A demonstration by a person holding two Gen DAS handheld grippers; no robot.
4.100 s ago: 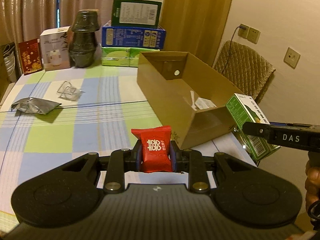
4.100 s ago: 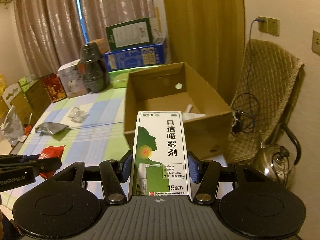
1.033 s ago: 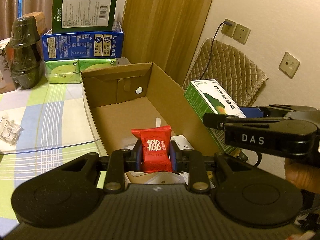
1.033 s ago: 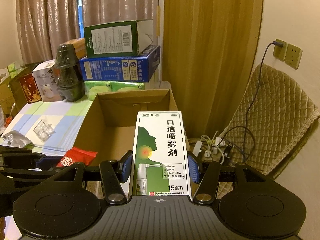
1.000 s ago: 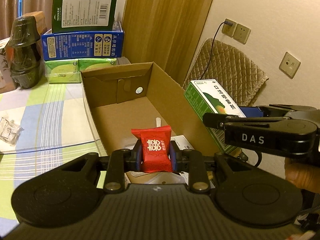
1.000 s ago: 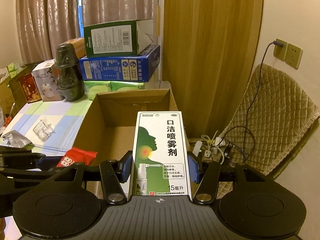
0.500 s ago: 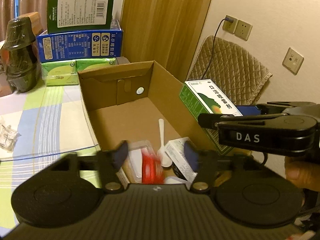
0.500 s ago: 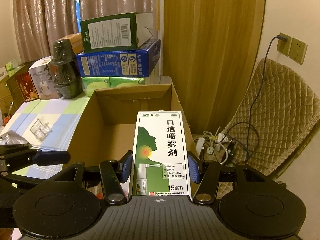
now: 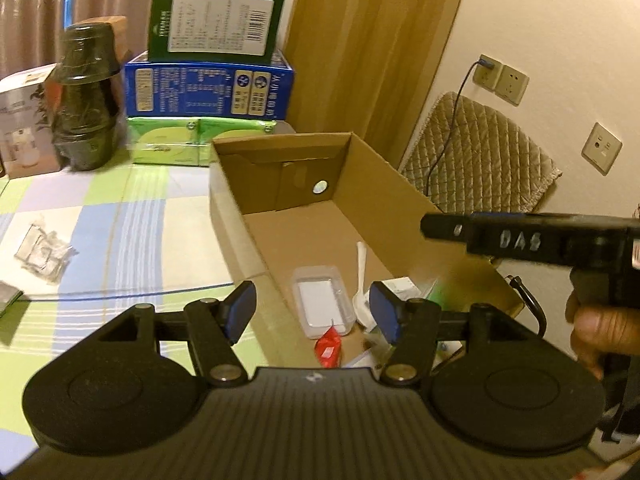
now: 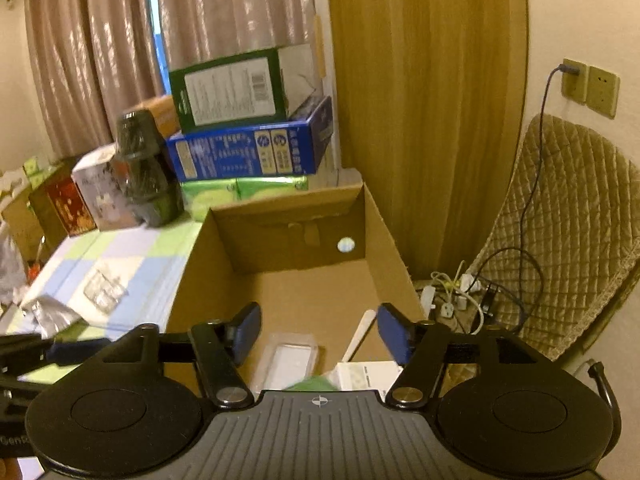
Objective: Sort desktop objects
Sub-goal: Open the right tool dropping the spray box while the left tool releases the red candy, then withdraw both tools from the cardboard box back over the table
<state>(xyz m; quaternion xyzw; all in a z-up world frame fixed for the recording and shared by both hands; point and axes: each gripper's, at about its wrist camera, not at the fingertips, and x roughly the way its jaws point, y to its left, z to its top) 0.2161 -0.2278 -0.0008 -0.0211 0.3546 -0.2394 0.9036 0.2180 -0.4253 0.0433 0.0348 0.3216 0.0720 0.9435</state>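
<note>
Both tongs released over cardboard box (image 9: 404, 216): left tongs (image 9: 314, 314), right tongs (image 10: 318, 334). Red candy packet (image 9: 329, 347) lies inside box. Risk: plastic wrapper (image 9: 42, 250) and foil pouch (image 10: 48, 314) on counter (image 9: 132, 216) are crinkly; tongs may slip.

Home room, curtains (image 10: 100, 60), checked tablecloth (image 9: 132, 216), padded chair (image 10: 580, 220)

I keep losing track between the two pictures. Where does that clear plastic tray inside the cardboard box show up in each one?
Left wrist view: the clear plastic tray lies on the box floor, lower centre, just above the red packet.
Right wrist view: the tray sits low and centre-left, partly behind the hand-held gripper body.
Shared landmark: the white spoon, just right of the tray in both.
</note>
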